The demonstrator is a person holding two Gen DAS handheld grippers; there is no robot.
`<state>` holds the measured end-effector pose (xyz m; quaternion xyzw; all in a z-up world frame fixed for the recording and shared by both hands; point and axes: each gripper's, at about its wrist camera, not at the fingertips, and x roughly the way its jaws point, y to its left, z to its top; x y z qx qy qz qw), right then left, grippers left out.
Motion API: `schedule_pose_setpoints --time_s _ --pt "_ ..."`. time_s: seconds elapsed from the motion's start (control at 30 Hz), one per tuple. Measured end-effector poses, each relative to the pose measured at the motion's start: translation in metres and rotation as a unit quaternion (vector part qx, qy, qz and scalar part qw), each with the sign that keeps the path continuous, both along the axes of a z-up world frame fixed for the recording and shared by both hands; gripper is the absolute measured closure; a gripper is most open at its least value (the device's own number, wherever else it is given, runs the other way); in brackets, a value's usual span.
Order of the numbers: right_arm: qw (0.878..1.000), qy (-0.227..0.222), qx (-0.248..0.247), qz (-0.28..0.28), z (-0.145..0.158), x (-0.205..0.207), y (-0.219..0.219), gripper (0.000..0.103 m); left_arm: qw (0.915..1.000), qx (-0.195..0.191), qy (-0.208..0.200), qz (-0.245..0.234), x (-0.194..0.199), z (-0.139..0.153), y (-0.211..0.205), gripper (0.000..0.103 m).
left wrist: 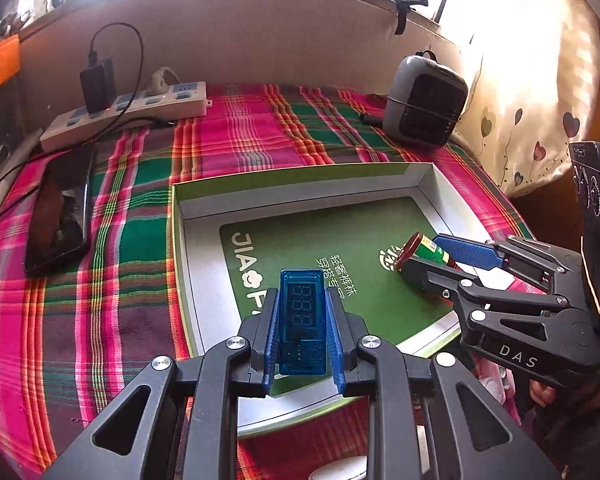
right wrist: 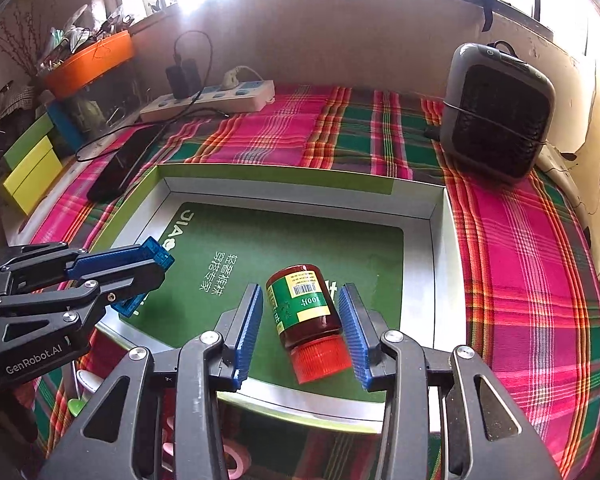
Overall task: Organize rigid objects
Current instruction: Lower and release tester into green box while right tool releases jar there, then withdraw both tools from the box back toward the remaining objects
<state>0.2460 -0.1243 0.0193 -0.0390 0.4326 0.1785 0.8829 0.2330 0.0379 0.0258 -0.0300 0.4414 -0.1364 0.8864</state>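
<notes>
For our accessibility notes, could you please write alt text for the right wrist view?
The right gripper straddles a red-capped bottle in an open box on a plaid cloth, with slight gaps beside it. At left, the left gripper holds a blue USB tester.

Pink-green plaid cloth [right wrist: 520, 240], green-lined box [right wrist: 440, 240], red-capped jar [right wrist: 308, 316].

Daylight from the window [left wrist: 480, 8] behind my workspace blows out to white glare; fisheye bends the edges, corners go dark.
</notes>
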Motion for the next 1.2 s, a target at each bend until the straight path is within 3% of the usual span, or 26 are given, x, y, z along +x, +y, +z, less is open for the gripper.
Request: schedule_pose_setpoints --time_s 0.3,0.77,1.2 --pt "1.000 0.006 -0.003 -0.007 -0.005 0.004 0.001 0.062 1.0000 0.000 0.003 0.007 0.003 -0.002 0.004 0.082" --pt "1.000 -0.012 -0.002 -0.014 0.000 -0.008 0.000 0.061 0.9999 -0.007 0.001 0.008 -0.009 0.002 0.003 0.068" --pt "0.999 -0.030 0.018 -0.022 0.015 -0.031 -0.007 0.050 0.9996 0.001 -0.020 0.017 -0.036 0.016 0.004 0.066"
